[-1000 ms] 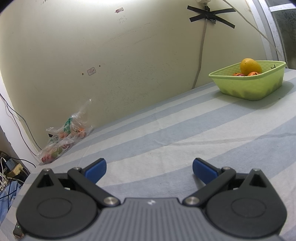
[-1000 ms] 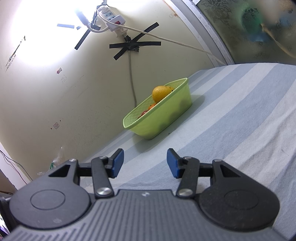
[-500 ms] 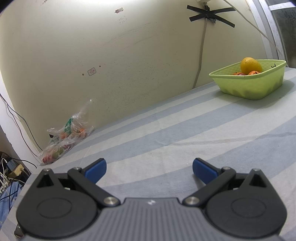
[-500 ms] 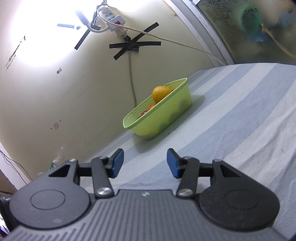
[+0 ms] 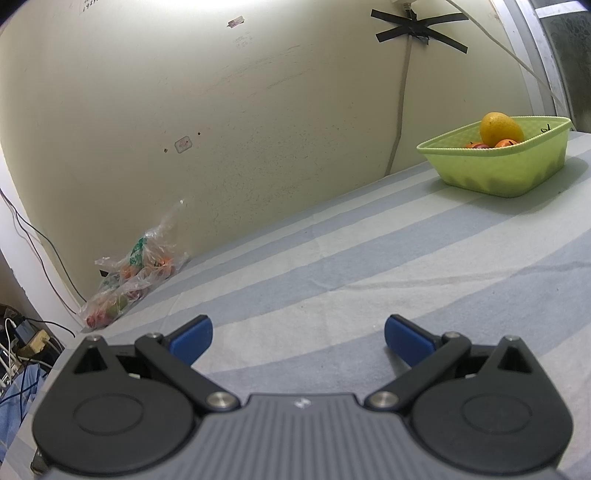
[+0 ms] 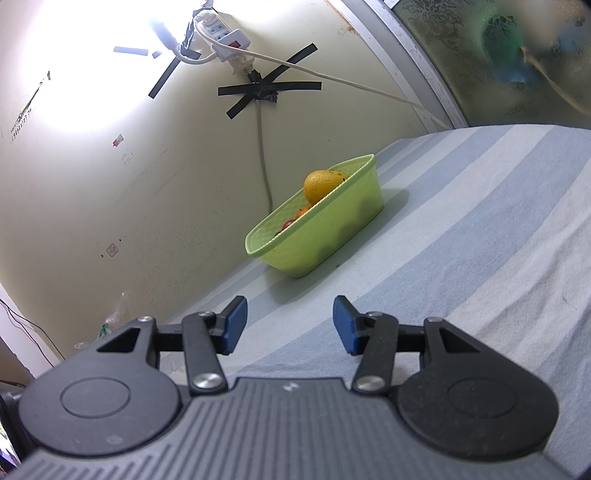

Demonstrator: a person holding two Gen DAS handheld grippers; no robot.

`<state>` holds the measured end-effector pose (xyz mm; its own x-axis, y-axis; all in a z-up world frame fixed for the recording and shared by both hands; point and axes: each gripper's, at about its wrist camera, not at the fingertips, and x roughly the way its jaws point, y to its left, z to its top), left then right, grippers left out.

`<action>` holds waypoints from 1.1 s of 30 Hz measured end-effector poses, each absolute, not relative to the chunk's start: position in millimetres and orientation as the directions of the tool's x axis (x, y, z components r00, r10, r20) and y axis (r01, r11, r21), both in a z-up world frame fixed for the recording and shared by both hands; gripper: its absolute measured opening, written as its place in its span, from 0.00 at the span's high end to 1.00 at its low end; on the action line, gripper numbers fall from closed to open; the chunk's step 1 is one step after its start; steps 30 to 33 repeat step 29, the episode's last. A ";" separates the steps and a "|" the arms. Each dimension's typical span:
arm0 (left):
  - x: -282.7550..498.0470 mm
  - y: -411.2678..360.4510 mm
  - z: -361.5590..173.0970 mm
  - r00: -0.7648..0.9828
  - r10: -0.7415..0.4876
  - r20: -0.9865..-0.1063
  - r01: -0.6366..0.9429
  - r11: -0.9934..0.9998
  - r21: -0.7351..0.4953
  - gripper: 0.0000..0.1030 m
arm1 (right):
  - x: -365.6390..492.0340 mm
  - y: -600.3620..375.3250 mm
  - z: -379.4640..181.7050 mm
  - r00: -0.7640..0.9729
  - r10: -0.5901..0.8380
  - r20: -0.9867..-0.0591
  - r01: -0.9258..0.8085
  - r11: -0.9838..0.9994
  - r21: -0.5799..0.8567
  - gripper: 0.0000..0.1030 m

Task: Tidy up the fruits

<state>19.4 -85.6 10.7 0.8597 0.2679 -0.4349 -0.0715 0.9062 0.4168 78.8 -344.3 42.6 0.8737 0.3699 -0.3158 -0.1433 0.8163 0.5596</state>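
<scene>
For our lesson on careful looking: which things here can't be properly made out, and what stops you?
- Basket contents, both views: its wall hides all but the top orange.
- Bag fruit, left view: crinkled plastic, too small to name.
- Bag, right view: nearly all hidden behind the right gripper.

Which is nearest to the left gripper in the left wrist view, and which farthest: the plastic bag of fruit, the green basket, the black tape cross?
1. Plastic bag of fruit, left, against the wall.
2. Green basket, far right on the striped cloth.
3. Black tape cross, high on the wall.
</scene>
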 end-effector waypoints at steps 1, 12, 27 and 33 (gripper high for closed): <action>19.3 -86.0 10.7 0.860 0.268 -0.435 -0.071 0.906 0.417 0.00 | 78.4 -345.2 42.5 0.874 0.370 -0.316 -0.143 0.816 0.560 0.48; 18.6 -85.7 11.2 0.860 0.267 -0.434 -0.071 0.906 0.417 0.00 | 78.7 -345.4 42.6 0.874 0.371 -0.315 -0.145 0.815 0.561 0.48; 18.8 -84.5 13.5 0.865 0.235 -0.443 -0.043 0.915 0.400 0.00 | 78.9 -346.1 42.4 0.873 0.373 -0.314 -0.146 0.815 0.561 0.48; 19.6 -84.7 13.9 0.865 0.217 -0.452 -0.026 0.919 0.393 0.00 | 79.1 -346.3 42.5 0.873 0.372 -0.315 -0.145 0.815 0.560 0.48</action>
